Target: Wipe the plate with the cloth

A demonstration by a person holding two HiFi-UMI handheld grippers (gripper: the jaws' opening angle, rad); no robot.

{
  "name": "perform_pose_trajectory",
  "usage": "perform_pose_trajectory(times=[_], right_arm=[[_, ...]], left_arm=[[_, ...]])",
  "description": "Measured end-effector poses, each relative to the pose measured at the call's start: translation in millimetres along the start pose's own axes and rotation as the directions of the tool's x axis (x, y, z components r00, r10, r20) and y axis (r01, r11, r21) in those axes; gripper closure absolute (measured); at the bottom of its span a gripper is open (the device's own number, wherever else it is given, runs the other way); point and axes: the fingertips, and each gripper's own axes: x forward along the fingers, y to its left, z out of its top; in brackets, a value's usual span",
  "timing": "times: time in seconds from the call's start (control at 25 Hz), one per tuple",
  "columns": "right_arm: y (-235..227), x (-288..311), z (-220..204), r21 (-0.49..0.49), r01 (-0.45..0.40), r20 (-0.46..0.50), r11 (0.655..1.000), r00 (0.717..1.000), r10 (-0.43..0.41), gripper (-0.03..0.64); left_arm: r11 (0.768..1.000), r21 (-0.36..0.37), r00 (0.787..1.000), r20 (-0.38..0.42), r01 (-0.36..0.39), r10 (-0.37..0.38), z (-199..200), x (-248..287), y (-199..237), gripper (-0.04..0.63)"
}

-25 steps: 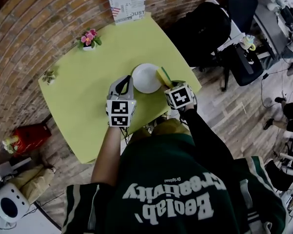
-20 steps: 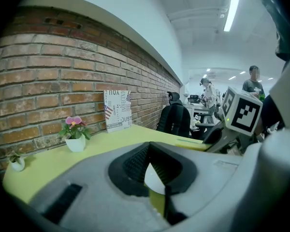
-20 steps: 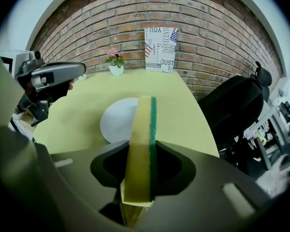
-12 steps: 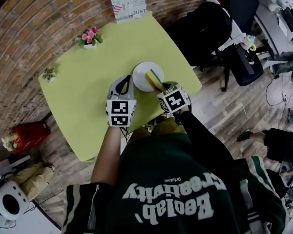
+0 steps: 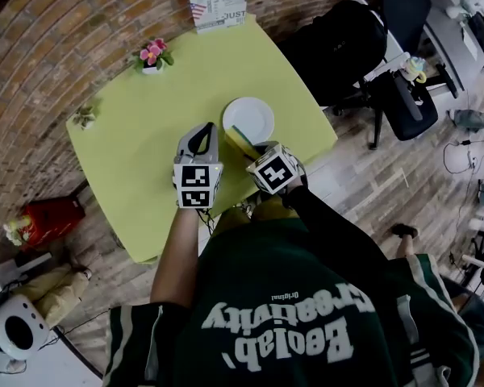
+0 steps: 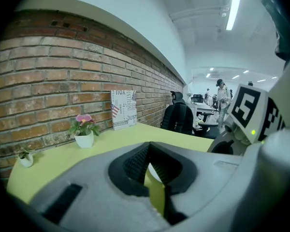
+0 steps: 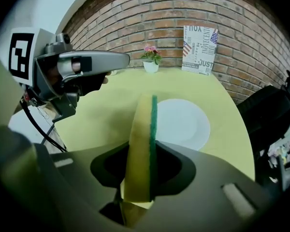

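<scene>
Right tool [image 5: 256, 155] seemingly holds sponge [image 5: 241, 137]

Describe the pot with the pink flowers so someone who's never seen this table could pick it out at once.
Find the yellow-green table beside the brick wall, then follow its wall-side edge. Between the printed sign at the far corner and a smaller pot at the left corner stands a white pot. It alone carries pink blossoms; the smaller pot holds only a green sprig.
</scene>
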Motion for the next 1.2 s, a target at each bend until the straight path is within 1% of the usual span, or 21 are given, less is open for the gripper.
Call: perform_pose_trajectory(times=[0.16,0.36,0.6,0.72,0.84,1.0,1.08,1.2], right_arm=[[-7,-2,-3,0.025,0.017,0.003,1.0,1.0,-0.017,0.48],[-32,-11,-13,0.089,0.076,-0.009,0.993,0.997,-0.075,0.48],[-76,-28,-30,0.178,0.18,-0.022,0.967,0.984,-0.179,0.48],[-91,-37,-40,0.217,0.214,-0.025,0.952,0.976,-0.214,0.48],[-95,-39,-44,0.232,0.221,-0.024,0.947,0.975,-0.221,0.48],[-90,-39,-41,0.22,0.213,-0.006,0.952,0.976,-0.217,0.48],[-84,-38,-37,0.207,0.192,0.015,0.959,0.98,-0.199,0.479],[-64,-34,-27,0.172,0.14,0.051,0.975,0.987,-0.15,0.479]], left_arm=[[1.0,0.004,1.0,0.002,0.006,-0.006,-1,0,-1,0.589],[1.0,0.005,1.0,0.003,0.018,-0.018,-1,4,-6,0.589],[0.999,0.011,0.999,0.004,0.039,-0.039,3,8,-15,0.589],[0.999,0.013,0.999,0.001,0.039,-0.039,1,8,-15,0.589],[0.999,0.012,0.999,-0.003,0.037,-0.037,0,7,-14,0.589],[0.999,0.016,0.999,-0.002,0.042,-0.042,0,7,-17,0.589],[0.999,0.017,0.999,0.0,0.043,-0.043,0,7,-18,0.589],[0.999,0.017,0.999,-0.003,0.043,-0.043,-1,6,-17,0.589]])
